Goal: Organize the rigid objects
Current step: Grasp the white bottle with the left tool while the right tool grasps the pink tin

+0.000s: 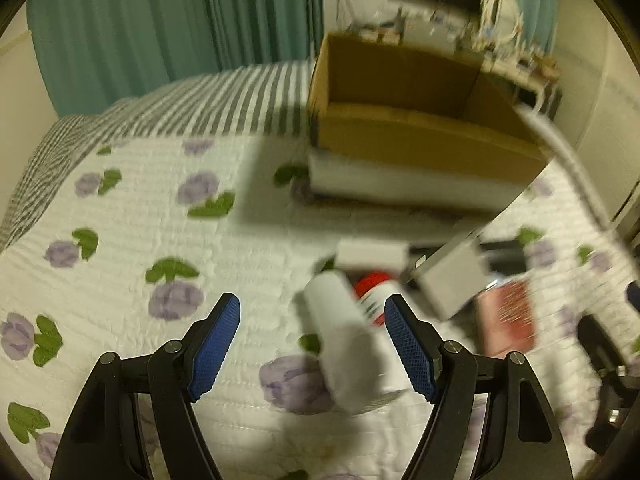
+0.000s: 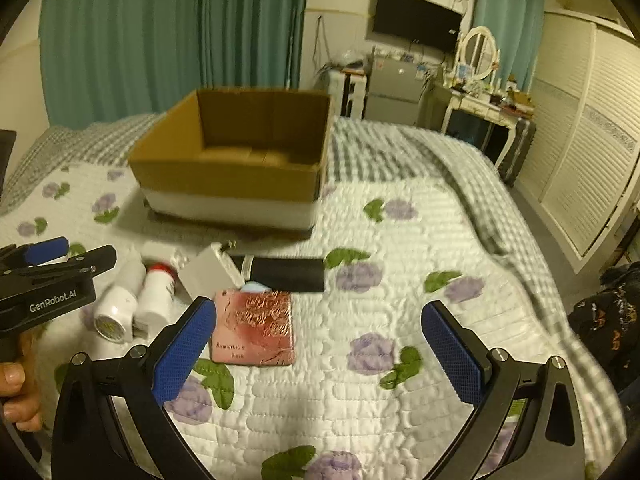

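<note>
The white bottle lies on its side on the quilt, right beside a red-capped bottle — its long axis runs roughly fore-and-aft between the left gripper fingers, so that's clearly the nearer one. Left jaws are wide and empty. The right gripper is also wide, nearer the pink tin. The box sits beyond.

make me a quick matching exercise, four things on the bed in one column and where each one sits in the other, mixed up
Things:
1. cardboard box
2. pink tin
3. black flat box
4. red-capped bottle

Places:
a. directly right of the white bottle
b. nearest the right tool
c. farthest back, open top
d. just behind the pink tin

Pairs: 1-c, 2-b, 3-d, 4-a
</note>
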`<action>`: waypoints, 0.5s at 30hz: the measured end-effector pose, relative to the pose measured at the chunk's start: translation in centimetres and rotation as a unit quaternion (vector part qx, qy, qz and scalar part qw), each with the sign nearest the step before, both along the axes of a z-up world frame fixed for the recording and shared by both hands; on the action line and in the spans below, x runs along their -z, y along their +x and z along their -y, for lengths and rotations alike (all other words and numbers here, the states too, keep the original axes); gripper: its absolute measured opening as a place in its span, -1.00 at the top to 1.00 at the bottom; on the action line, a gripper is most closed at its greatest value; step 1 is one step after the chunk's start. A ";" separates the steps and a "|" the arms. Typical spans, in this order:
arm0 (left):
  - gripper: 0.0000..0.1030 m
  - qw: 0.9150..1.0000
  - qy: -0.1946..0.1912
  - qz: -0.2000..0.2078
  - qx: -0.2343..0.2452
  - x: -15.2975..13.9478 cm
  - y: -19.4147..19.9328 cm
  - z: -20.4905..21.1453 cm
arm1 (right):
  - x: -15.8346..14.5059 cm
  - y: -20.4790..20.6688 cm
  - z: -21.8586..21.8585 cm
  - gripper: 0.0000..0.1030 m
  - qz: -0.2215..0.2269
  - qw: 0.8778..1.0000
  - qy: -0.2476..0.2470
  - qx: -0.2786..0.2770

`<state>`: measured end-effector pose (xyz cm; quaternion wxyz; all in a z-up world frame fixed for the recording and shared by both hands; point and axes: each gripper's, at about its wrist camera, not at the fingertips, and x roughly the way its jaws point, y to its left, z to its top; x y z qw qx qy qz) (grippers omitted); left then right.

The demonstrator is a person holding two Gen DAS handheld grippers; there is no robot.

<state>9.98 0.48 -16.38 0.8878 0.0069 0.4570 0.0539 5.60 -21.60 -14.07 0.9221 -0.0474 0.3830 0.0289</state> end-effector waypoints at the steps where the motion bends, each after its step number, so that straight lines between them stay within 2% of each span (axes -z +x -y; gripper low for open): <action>1: -0.51 1.000 -0.003 -0.009 -0.001 0.7 0.0 -0.2 | 0.6 0.3 -0.2 -1.00 -0.006 1.000 0.003 -0.004; 4: -0.50 0.999 -0.037 -0.027 0.007 2.3 0.1 -0.3 | 2.5 1.2 -0.8 -1.00 -0.026 1.000 0.010 -0.012; 8: -0.50 0.998 -0.048 -0.041 0.000 3.7 0.6 -0.4 | 5.2 2.1 -1.5 -1.00 -0.051 0.998 0.010 -0.020; 11: -0.51 0.996 -0.072 -0.051 -0.006 5.0 0.5 -1.1 | 7.2 2.8 -2.2 -1.00 -0.076 0.997 0.003 -0.027; 15: -0.46 0.998 -0.045 -0.035 -0.002 4.9 -0.1 -0.2 | 8.3 3.9 -2.5 -1.00 -0.086 0.996 0.016 -0.034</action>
